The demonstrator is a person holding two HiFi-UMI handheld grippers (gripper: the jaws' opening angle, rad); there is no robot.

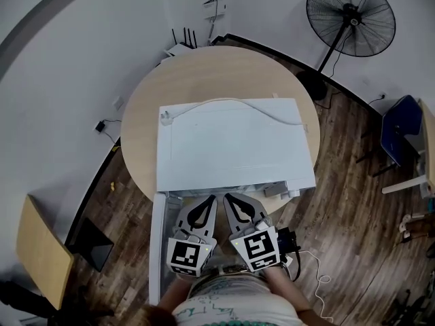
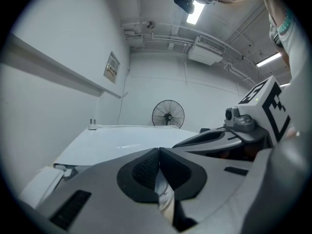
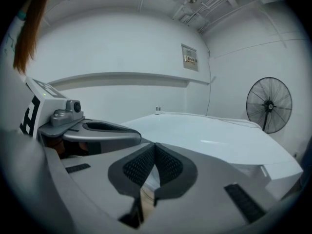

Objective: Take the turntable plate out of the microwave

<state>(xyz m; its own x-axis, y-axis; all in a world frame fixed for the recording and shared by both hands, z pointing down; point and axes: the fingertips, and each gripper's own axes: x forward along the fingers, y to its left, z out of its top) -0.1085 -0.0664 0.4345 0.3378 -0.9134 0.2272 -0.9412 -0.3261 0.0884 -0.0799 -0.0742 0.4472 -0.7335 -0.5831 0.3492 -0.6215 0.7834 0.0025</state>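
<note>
Nearest, the left gripper (image 1: 206, 202) and right gripper (image 1: 232, 201) are held side by side, jaws pressed together on nothing. Just beyond, a white microwave (image 1: 231, 141) is seen on a round table (image 1: 204, 70), its door (image 1: 158, 250) apparently swung open at left. The turntable plate is hidden, presumably inside. Jaws should be spread before the cavity is entered, and the rim pinched gently.

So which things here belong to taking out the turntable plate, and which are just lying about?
Job: white box-shaped microwave; its open white door; left tongs and right tongs, both shut, empty.
Lying about: black pedestal fan; router with black antennas; white cable on the microwave's top; blue chair.
</note>
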